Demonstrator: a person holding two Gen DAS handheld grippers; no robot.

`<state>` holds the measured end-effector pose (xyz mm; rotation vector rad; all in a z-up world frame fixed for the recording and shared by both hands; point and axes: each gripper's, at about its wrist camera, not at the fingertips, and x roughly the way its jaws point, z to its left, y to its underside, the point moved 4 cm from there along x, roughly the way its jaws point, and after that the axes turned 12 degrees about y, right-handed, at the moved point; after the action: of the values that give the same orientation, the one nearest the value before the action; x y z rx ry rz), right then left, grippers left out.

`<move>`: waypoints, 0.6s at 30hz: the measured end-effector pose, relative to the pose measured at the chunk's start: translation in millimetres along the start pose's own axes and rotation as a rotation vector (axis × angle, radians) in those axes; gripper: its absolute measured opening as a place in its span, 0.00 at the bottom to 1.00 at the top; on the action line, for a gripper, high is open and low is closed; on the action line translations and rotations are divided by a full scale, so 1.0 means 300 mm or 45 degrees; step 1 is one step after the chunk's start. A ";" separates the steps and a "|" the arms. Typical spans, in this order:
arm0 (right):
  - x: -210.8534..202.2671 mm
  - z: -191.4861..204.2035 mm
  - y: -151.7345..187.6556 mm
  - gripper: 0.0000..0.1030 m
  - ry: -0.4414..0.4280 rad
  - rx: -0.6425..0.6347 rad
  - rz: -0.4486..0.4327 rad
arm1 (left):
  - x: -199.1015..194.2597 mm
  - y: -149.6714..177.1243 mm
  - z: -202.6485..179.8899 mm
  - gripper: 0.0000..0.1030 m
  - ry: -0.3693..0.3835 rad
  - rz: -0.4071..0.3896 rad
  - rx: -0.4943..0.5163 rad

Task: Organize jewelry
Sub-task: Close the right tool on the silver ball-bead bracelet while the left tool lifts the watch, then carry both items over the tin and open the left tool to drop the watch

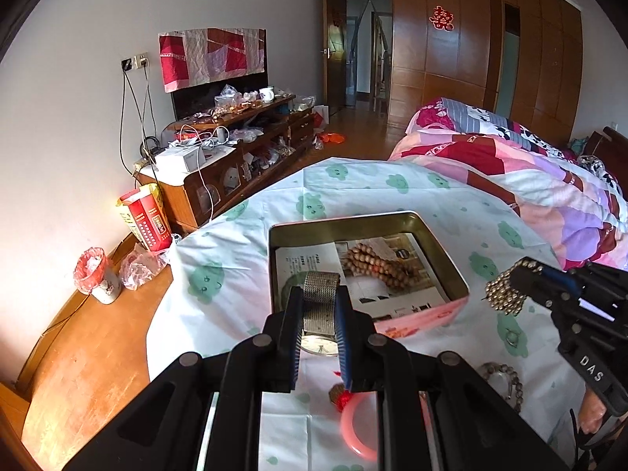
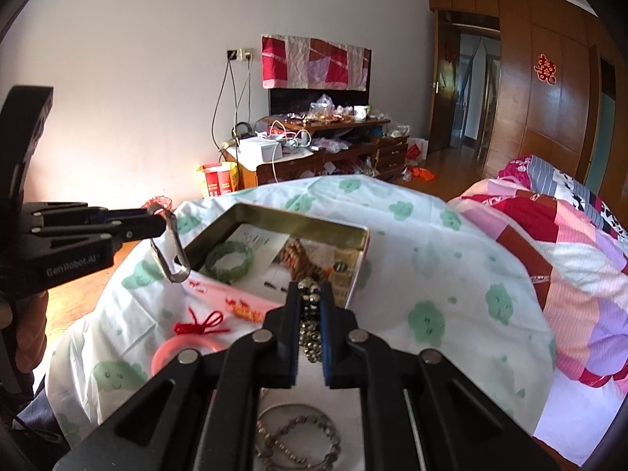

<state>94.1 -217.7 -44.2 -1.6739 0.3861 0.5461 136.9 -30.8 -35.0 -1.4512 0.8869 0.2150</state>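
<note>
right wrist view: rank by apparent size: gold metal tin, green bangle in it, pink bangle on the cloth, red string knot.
1. Gold metal tin, clearly largest.
2-3. Green bangle and pink bangle: look alike; the pink one is nearer and partly hidden by the tool, so unranked.
4. Red string knot, smallest.

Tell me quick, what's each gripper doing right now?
Left gripper: shut on the silver mesh-band watch.
Right gripper: shut on the gold metal-bead bracelet.
</note>
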 end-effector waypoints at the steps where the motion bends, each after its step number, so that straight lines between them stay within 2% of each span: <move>1: 0.003 -0.003 -0.008 0.10 0.004 -0.002 -0.005 | 0.000 -0.001 0.001 0.15 0.004 -0.002 -0.003; 13: 0.061 -0.006 -0.076 0.10 0.000 -0.011 -0.010 | 0.070 -0.066 0.076 0.15 0.036 0.007 -0.062; 18: 0.096 -0.009 -0.112 0.10 -0.010 0.000 -0.009 | 0.109 -0.091 0.098 0.15 -0.004 0.018 -0.058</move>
<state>136.6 -213.2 -32.3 -1.6717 0.3742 0.5474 187.6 -20.6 -38.7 -1.4868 0.8954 0.2496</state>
